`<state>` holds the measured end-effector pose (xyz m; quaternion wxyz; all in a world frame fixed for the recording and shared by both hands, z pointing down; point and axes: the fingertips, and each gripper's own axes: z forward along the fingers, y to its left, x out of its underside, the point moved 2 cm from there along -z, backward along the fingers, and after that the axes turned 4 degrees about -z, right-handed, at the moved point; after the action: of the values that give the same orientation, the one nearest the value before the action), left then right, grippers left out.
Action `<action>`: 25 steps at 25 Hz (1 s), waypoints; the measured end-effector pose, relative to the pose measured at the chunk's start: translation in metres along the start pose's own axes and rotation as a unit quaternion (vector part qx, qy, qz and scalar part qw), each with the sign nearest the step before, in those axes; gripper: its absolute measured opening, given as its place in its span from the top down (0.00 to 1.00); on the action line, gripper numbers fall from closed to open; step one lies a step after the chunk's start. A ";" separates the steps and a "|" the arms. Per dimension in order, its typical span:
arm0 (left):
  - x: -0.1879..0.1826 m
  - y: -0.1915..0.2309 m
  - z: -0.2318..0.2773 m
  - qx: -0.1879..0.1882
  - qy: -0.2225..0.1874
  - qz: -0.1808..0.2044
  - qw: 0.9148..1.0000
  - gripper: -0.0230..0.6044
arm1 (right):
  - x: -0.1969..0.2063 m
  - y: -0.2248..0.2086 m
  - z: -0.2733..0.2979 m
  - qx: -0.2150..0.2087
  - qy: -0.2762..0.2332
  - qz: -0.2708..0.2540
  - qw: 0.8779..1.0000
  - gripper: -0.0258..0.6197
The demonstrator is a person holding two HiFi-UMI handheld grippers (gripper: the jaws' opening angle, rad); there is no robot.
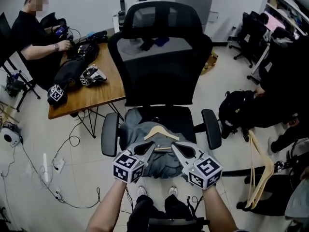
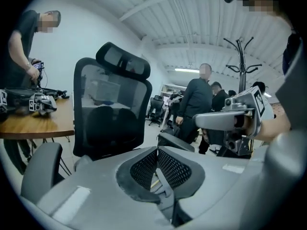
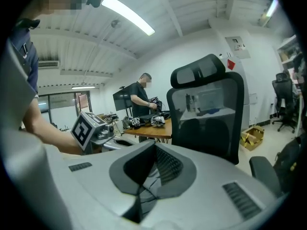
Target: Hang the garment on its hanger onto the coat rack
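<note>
A grey garment (image 1: 145, 129) lies crumpled on the seat of a black office chair (image 1: 161, 57), with a wooden hanger (image 1: 162, 132) on top of it. My left gripper (image 1: 153, 145) and right gripper (image 1: 172, 147) hover side by side just over the garment's near part, tips angled toward each other beside the hanger's lower edge. Both have their jaws closed tip to tip with nothing between them: the left gripper (image 2: 156, 150) and the right gripper (image 3: 154, 145) each show this in their own view. A black coat rack (image 2: 241, 56) stands in the background of the left gripper view.
A wooden desk (image 1: 104, 88) with gear and a seated person (image 1: 36, 37) is at the left. Cables (image 1: 63, 163) trail over the floor. Spare wooden hangers (image 1: 258, 173) hang at the right beside a black bag (image 1: 236, 108). People (image 2: 196, 104) stand beyond the chair.
</note>
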<state>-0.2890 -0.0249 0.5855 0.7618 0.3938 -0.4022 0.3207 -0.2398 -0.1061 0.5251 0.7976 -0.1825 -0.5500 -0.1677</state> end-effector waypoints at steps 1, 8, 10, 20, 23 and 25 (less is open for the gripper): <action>0.007 0.010 0.007 -0.008 0.007 0.001 1.000 0.94 | 0.006 -0.002 0.005 0.000 0.004 0.004 1.000 0.94; 0.081 0.093 0.062 -0.064 0.103 0.029 0.992 0.71 | 0.054 -0.016 0.047 -0.001 0.038 0.035 0.999 0.94; 0.109 0.116 0.080 -0.084 0.144 0.040 0.985 0.68 | 0.067 -0.017 0.055 -0.005 0.045 0.044 0.998 0.94; 0.232 0.194 0.135 -0.099 0.335 0.011 0.937 0.47 | 0.105 -0.024 0.062 0.002 0.060 0.061 0.996 0.94; 0.242 0.194 0.145 -0.084 0.352 0.020 0.932 0.48 | 0.114 -0.027 0.058 0.006 0.062 0.067 0.996 0.94; 0.246 0.196 0.147 -0.079 0.354 0.017 0.932 0.48 | 0.120 -0.025 0.057 0.006 0.066 0.072 0.995 0.94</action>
<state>-0.3840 -0.0141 0.9192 0.8779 0.1867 -0.1374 0.4189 -0.2574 -0.1086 0.6590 0.8434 -0.2051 -0.4824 -0.1180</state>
